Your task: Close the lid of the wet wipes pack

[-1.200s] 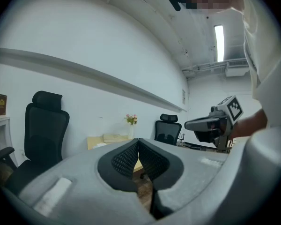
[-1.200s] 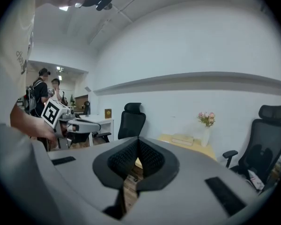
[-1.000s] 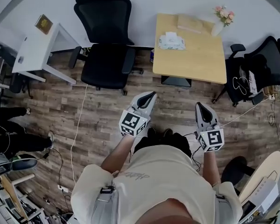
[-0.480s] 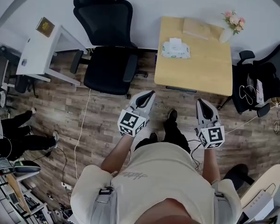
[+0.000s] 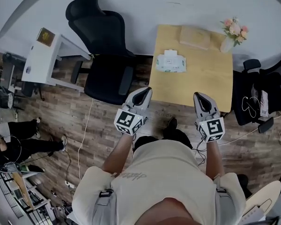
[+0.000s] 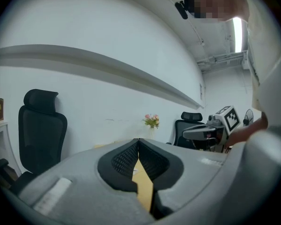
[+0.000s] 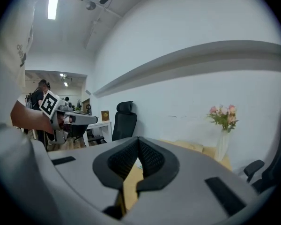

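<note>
A white wet wipes pack (image 5: 169,61) lies on the left half of a light wooden table (image 5: 201,83), its lid raised at the far side. My left gripper (image 5: 144,92) hovers over the table's near-left corner, jaws shut and empty. My right gripper (image 5: 199,97) hangs over the table's near edge, also shut with nothing in it. In the left gripper view my left gripper (image 6: 138,142) shows closed tips with a strip of table beyond. The right gripper view shows my right gripper (image 7: 138,140) closed the same way. The pack lies well beyond both grippers.
A black office chair (image 5: 105,60) stands left of the table, another chair (image 5: 262,88) at its right. A vase of pink flowers (image 5: 232,34) and a flat cardboard box (image 5: 195,36) sit at the table's far side. A small white table (image 5: 47,55) is far left.
The person has walked toward the table; both grippers now reach its near edge. The jaws have stayed shut throughout.
</note>
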A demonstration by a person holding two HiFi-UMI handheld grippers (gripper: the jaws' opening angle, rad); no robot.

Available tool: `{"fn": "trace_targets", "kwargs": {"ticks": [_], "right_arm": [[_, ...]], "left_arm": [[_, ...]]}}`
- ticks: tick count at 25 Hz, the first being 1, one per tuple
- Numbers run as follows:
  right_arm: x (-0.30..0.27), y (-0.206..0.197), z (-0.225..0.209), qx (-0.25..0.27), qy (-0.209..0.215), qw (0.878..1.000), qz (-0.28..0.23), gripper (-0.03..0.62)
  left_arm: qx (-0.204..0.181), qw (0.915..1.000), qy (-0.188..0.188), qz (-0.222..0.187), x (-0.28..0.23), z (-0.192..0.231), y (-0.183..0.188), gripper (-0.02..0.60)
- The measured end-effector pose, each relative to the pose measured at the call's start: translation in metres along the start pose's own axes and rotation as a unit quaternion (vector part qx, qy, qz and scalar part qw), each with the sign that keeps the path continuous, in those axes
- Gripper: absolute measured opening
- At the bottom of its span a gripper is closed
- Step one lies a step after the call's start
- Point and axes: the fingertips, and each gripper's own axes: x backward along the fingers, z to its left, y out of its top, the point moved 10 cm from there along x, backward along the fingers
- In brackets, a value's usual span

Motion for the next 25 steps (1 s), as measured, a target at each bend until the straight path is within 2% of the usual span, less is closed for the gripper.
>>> {"fn": "trace_targets", "kwargs": {"ticks": [8, 15, 18, 21, 25], "right_arm": [[-0.048, 0.009, -0.048, -0.010, 0.024, 1.000, -0.002, 0.003], [-0.099, 0.015, -0.059, -0.013, 0.042, 0.999, 0.017, 0.003], [-0.123, 0.020, -0.059, -0.009, 0.060, 0.998, 0.014, 0.003], [-0.146, 0.019, -0.061, -0.016, 0.052, 0.998, 0.035, 0.003], [-0.178, 0.018, -0.074, -0.015, 0.024, 0.998, 0.053, 0.003]], "left_arm": [[0.011, 0.9996, 0.020, 0.014, -0.042, 0.017, 0.008, 0.017], [0.018, 0.9998, 0.003, 0.012, -0.079, 0.049, 0.007, 0.017], [-0.009, 0.9999, -0.007, 0.010, -0.098, 0.068, 0.009, 0.017], [-0.044, 0.9985, -0.019, 0.027, -0.113, 0.084, 0.009, 0.017], [-0.037, 0.9977, -0.047, 0.031, -0.138, 0.113, 0.007, 0.018]]}}
